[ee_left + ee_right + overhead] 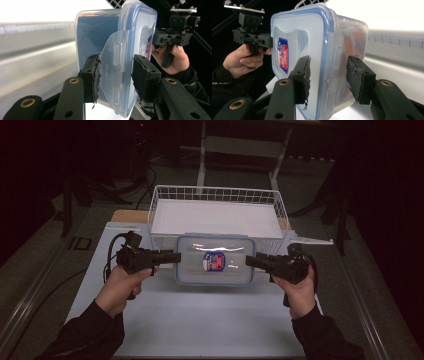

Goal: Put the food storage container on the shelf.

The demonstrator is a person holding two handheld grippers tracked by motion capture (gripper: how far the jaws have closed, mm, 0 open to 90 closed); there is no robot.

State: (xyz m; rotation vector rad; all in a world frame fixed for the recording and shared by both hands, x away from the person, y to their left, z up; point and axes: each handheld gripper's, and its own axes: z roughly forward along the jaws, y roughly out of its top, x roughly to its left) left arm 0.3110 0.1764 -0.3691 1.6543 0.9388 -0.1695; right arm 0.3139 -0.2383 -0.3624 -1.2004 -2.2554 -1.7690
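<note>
Two tools, left point(172, 256) and right point(251, 260), clamp the box point(215, 259) by its ends above the table point(200, 320), before the basket point(165, 195). Uneven lifting could slip it free.

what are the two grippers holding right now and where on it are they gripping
Both hold one clear lidded container between them: the left gripper clamps its one short end at the lid's latch flap, the right gripper the opposite short end.

Lidded box held between two grippers
The left gripper point(172, 257) and right gripper point(251, 261) clamp the ends of the clear container point(215, 260), just before the white wire basket point(216, 195).
</note>
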